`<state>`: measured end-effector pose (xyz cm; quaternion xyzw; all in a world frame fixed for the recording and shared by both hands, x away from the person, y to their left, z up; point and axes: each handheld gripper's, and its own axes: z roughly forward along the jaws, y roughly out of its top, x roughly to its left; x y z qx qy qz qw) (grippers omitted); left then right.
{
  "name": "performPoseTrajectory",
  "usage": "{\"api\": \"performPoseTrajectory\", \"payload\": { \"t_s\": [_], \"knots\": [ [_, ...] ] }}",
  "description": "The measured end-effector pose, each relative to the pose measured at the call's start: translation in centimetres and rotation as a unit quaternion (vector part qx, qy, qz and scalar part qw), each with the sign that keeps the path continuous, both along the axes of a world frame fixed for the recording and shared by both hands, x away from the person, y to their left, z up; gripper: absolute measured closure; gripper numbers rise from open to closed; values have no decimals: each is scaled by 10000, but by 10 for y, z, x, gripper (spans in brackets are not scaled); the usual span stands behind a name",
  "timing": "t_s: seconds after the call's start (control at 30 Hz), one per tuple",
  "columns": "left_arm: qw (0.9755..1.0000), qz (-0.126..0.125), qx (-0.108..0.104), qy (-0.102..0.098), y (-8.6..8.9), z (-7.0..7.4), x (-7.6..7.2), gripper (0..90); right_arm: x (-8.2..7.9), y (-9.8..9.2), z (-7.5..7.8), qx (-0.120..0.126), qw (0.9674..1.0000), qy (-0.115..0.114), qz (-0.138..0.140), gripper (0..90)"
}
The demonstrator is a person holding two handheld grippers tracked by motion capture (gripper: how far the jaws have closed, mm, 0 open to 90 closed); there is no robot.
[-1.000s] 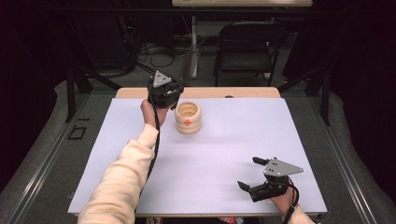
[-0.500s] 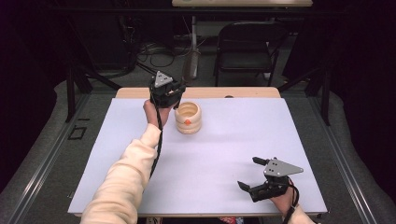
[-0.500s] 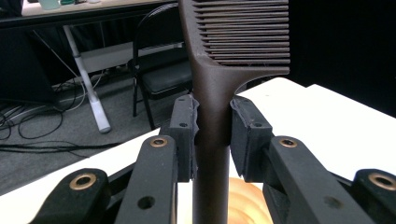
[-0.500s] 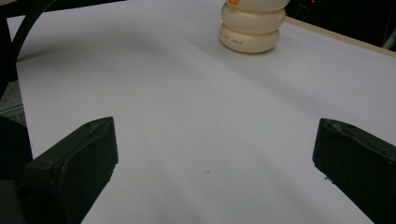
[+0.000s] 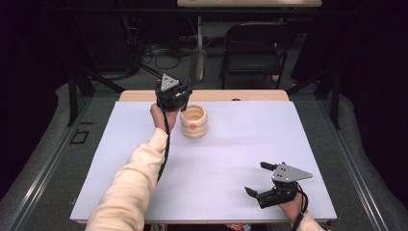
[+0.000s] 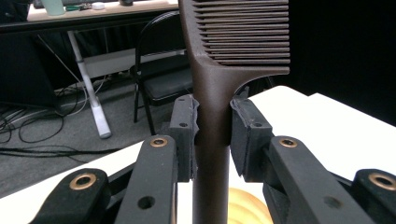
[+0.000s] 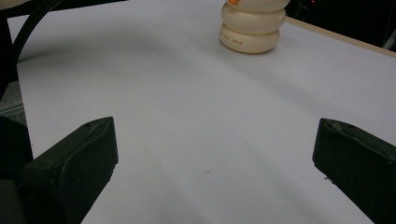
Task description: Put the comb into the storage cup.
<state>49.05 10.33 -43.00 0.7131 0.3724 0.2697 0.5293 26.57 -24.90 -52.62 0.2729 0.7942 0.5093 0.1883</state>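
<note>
Comb [image 6: 212,116] above cup [image 5: 194,121] rim

Comb [image 6: 212,84]: matt dark-brown plastic, finely ribbed teeth; cup [image 5: 194,121]: smooth, cream, slightly glossy; table [image 5: 231,159]: matt white sheet, wooden edge behind cup

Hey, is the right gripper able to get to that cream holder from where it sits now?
Probably yes. The right gripper is open and holds nothing, and bare white table lies between it and the cream holder. The left gripper, holding a comb, hovers beside the holder.
</note>
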Motion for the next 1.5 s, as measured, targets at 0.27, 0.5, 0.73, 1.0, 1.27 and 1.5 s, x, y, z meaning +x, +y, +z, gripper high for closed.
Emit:
{"api": "performPoseTrajectory", "payload": {
  "t_s": [0.27, 0.5, 0.73, 1.0, 1.27, 1.5],
  "knots": [
    [10000, 1, -57, -7, -5, -4, 1, 722, 0, 0, 0, 3, 10000, -6, 3, 0],
    [10000, 5, -83, -29, -8, -6, 3, 722, 0, 0, 0, -1, 10000, 13, -1, 0],
    [9999, 5, -120, -39, -10, -9, 5, 722, 0, 0, 0, 23, 10000, 45, -3, 0],
    [9999, -11, -162, -40, -13, -12, 7, 722, 0, 0, 0, 29, 10000, 41, -1, 0],
    [9997, -15, -251, -6, -14, -17, 8, 723, 0, 0, 0, 28, 10000, 22, 4, 0],
    [9995, -33, -316, 3, -15, -21, 9, 723, 0, 0, 0, 30, 10000, 0, 4, 0]
  ]
}}
